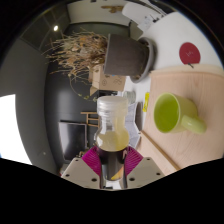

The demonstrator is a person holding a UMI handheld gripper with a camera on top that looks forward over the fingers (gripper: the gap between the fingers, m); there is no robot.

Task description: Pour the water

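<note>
A clear bottle (113, 122) with yellowish liquid in its upper part and a dark lower half stands upright between my fingers. My gripper (111, 161) is shut on the bottle, both magenta pads (92, 159) pressing its dark lower part from either side. To the right, beyond the fingers, a lime-green mug (178, 113) stands on a light wooden board (185, 150), its handle pointing right. The bottle's base is hidden behind the fingers.
A grey pot (128, 55) with dry twigs (80, 50) stands behind the bottle. A red-and-white round item (188, 52) lies beyond the board. A dark surface (40, 110) spreads to the left.
</note>
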